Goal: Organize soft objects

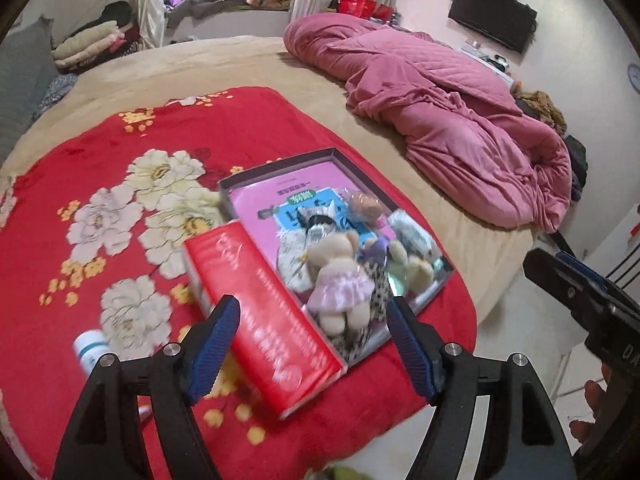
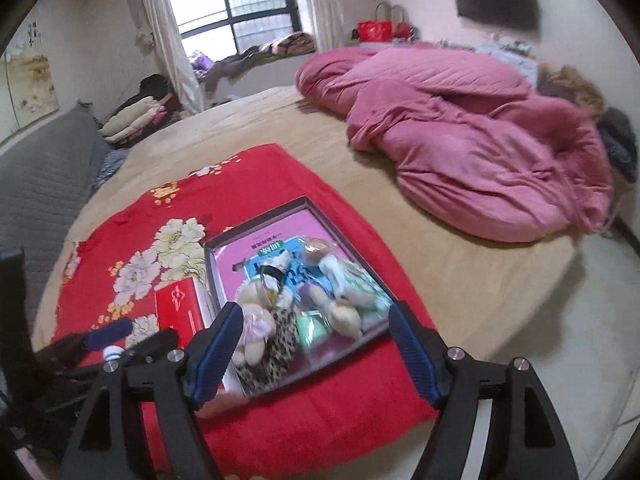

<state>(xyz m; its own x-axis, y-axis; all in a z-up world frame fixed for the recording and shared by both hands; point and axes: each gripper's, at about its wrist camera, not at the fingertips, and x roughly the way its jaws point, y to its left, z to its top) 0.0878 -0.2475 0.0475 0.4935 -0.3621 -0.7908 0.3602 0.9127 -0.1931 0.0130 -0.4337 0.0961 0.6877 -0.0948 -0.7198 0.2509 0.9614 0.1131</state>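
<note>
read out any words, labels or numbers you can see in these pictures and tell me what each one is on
Nothing reads cleanly.
Red box: white lettering and a logo, too blurred to read.
Pink and blue sheet inside the open box: printed characters, upside down and blurred, unreadable.
White bottle: label unreadable.
Wall scroll: small dark characters, too small.

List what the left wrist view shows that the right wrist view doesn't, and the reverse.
Only the left wrist view: the red box's whole long lid and a white bottle's body. Only the right wrist view: the wall painting and the window's full panes. Both: the open box of plush toys, the teddy in the pink dress, the floral red blanket, the pink quilt.
</note>
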